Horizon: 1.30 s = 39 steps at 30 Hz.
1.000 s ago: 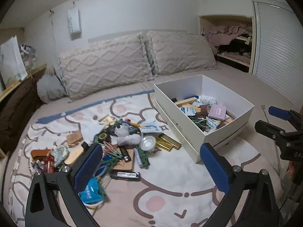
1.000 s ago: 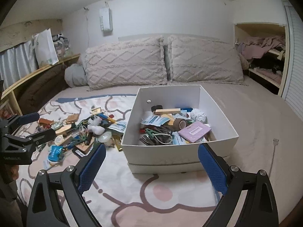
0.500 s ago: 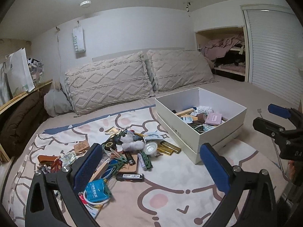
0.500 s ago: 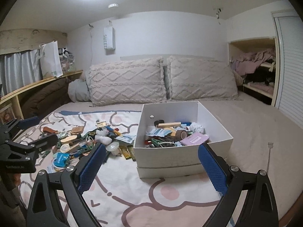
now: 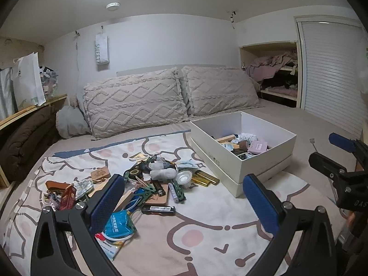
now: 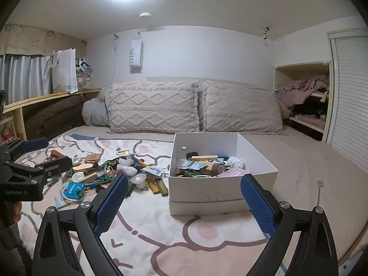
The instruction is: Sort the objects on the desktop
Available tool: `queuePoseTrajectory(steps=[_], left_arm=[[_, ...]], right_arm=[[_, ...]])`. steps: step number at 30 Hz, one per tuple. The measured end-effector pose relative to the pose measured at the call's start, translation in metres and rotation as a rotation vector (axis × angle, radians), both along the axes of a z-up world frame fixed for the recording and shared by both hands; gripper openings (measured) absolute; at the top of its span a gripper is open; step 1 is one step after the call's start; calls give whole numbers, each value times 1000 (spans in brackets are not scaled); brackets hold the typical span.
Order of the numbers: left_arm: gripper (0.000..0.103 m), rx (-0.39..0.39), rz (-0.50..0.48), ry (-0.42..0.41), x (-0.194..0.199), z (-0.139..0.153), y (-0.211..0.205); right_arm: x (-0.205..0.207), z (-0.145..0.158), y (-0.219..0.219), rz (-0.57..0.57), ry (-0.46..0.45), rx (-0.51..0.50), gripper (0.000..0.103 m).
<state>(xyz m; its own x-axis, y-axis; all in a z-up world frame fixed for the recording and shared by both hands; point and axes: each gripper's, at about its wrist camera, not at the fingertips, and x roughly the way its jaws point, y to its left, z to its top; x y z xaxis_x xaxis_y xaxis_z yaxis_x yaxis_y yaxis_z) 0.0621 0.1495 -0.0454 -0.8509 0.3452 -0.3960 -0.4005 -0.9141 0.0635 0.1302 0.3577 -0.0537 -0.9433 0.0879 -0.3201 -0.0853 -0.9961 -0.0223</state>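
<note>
A pile of small objects lies on a patterned blanket on the bed: green clips, gold lighters, a blue packet, a grey soft toy. A white box holding several sorted items stands to the right of the pile; it also shows in the right wrist view. My left gripper is open and empty, held back above the blanket near the pile. My right gripper is open and empty, held back in front of the box. Each gripper shows in the other's view.
Two large knitted pillows lean at the head of the bed. A brown cushion and a wooden shelf run along the left. An alcove with clothes and a slatted door are at the right. A small fork-like tool lies right of the box.
Both grippers have tilted up and drawn back, so the ceiling light comes into view and the pile and box look farther and lower. Both jaws stay open and empty.
</note>
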Motion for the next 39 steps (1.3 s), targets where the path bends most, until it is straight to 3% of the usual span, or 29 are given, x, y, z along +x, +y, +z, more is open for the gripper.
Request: queuePoseTrajectory(steps=[17, 39], left_arm=[[103, 4, -40, 20, 13, -1, -8], [103, -11, -17, 12, 10, -6, -9]], right_arm=[[14, -1, -11, -49, 10, 25, 98], [15, -5, -18, -59, -7, 36, 99]])
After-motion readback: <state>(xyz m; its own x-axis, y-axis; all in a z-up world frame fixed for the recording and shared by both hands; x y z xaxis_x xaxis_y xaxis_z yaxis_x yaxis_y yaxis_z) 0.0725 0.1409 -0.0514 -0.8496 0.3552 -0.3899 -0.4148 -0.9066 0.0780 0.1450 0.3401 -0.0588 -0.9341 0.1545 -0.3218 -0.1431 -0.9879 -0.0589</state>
